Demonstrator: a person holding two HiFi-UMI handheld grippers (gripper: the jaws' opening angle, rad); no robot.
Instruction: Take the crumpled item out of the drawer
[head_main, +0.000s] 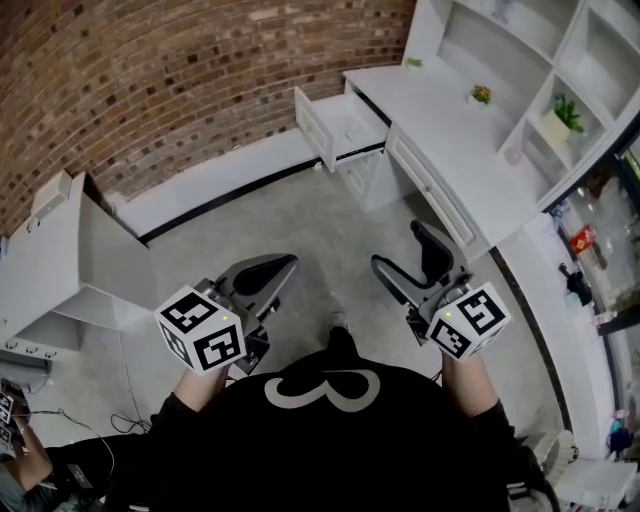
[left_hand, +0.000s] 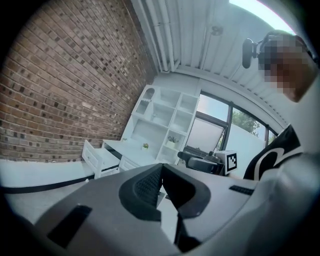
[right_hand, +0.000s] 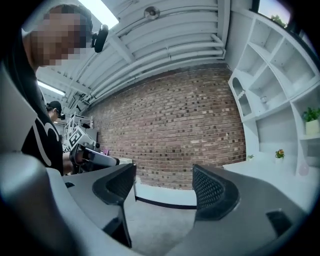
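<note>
The white desk's drawer (head_main: 338, 128) stands pulled out at the far side of the floor, and it also shows in the left gripper view as the drawer (left_hand: 99, 158). No crumpled item can be made out inside it from here. Both grippers are held close to my body, well short of the drawer. My left gripper (head_main: 268, 272) is shut with nothing in it; its pads (left_hand: 150, 189) meet at the tips. My right gripper (head_main: 412, 262) is open and empty, and its fingers (right_hand: 212, 190) stand wide apart.
A white desk (head_main: 450, 130) with shelves (head_main: 560, 70) and small potted plants (head_main: 482, 95) runs along the right. A brick wall (head_main: 180, 80) closes the far side. A white cabinet (head_main: 60, 260) stands at the left, with cables (head_main: 60, 420) on the grey floor.
</note>
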